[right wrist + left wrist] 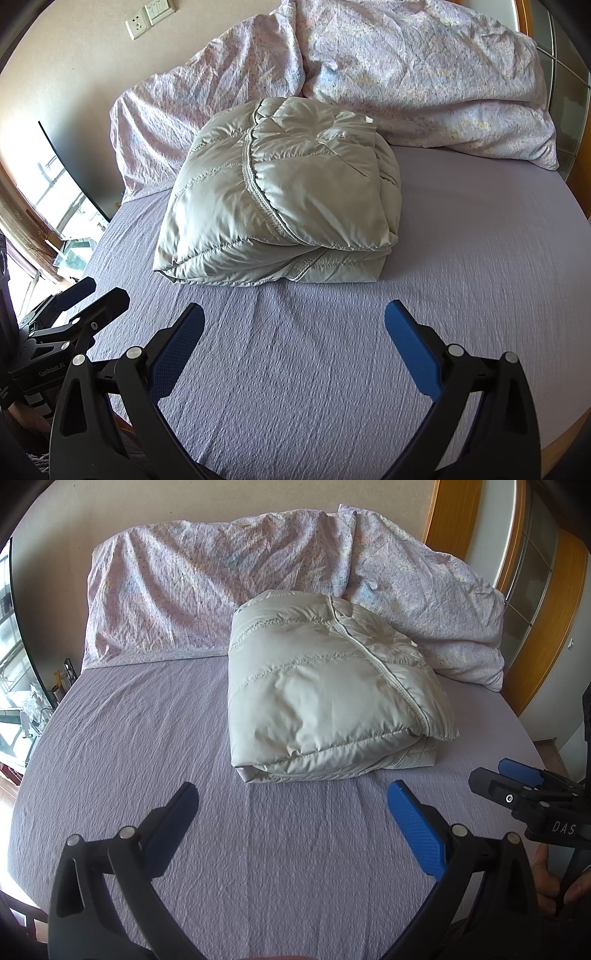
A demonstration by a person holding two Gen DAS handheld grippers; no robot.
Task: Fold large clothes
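Observation:
A pale grey quilted puffer jacket (pixel 325 686) lies folded into a thick bundle on the lilac bed sheet (pixel 147 760), its zipper running across the top. The right wrist view shows the same jacket (pixel 280 199) straight ahead on the sheet (pixel 461 258). My left gripper (pixel 291 794) is open, a short way in front of the bundle's near edge, holding nothing. My right gripper (pixel 294 314) is open too, apart from the jacket and empty. Each gripper shows at the edge of the other's view: the right gripper (pixel 517 779) and the left gripper (pixel 96 291).
Two floral pillows (pixel 207 594) (pixel 424 81) lean against the wall behind the jacket. A wooden door frame (pixel 532 627) stands on the right, a window (pixel 55 199) on the left. A hand (pixel 550 882) holds the right tool. Wall sockets (pixel 147 16) sit above the bed.

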